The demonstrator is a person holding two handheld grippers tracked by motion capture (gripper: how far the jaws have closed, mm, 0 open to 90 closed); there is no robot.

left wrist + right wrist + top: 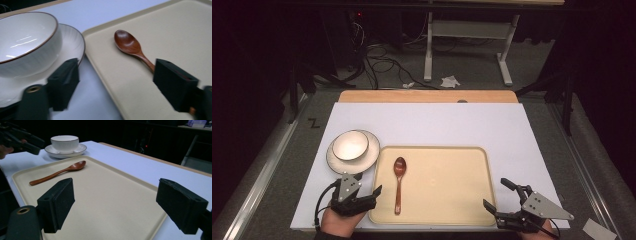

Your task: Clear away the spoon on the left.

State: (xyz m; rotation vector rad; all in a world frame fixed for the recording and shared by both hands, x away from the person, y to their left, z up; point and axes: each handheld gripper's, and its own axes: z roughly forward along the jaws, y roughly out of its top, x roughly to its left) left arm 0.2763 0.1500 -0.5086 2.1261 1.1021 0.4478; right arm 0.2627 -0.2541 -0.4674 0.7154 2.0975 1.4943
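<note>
High view. The beige tray (442, 185) fills the lower middle of the frame on a white mat (437, 125). It holds one thing, a wooden spoon (399, 182), lying near the tray's left edge with its bowl toward the top of the frame. Up and left of the tray, off it, is a white bowl (350, 145) on a saucer (369, 160); the bowl looks empty. The left gripper (362, 187) sits at lower left, jaws apart and holding nothing, with one jaw at the saucer's near rim and the other at the tray's left edge. The right gripper (497, 194) hovers at the tray's lower right corner, jaws wide apart, also holding nothing.

Left gripper view. The bowl (25, 42) sits upper left on the saucer (72, 42), brown-rimmed and glossy, with nothing in it. The spoon (130, 46) runs from centre toward the right jaw, its handle passing behind that jaw. The tray (150, 62) rim cuts diagonally between the jaws.

Right gripper view. The spoon (60, 172) lies at upper left of the tray (107, 195), with the bowl (64, 143) and saucer (52, 151) beyond it and the left gripper (30, 145) at the far left edge.

Judgement: the left gripper seems bound for the bowl and saucer. It would do well to take the saucer's rim squarely, keep it level so the bowl does not slide, and clear the tray lip.
</note>
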